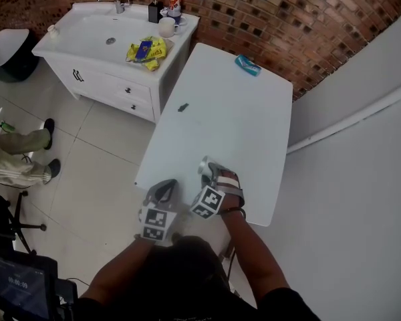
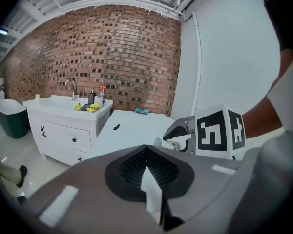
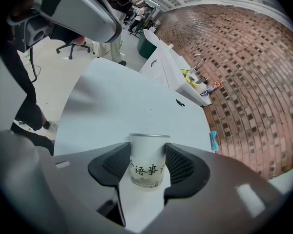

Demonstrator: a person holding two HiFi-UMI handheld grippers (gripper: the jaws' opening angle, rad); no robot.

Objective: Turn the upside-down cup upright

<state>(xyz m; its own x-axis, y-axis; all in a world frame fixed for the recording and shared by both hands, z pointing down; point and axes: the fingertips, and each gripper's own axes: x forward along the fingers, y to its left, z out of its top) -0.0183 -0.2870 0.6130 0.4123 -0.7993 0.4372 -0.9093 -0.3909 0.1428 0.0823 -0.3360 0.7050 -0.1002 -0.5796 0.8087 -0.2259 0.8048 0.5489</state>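
Cup (image 3: 147,165), white with dark printed characters, is between the two jaws of the right tool (image 3: 147,152). The pads lie against its left and right sides, so this tool holds the cup. The wider end of the cup points away from the camera, and the characters read the right way up in the right gripper view. In the head view the cup (image 1: 206,168) is over the near part of the white tabletop (image 1: 234,112), close to its near edge. Whether it rests on the tabletop, I cannot tell. The left tool (image 1: 166,189) is just beside the right tool (image 1: 210,172), on its left. Its jaws are together with nothing between them.
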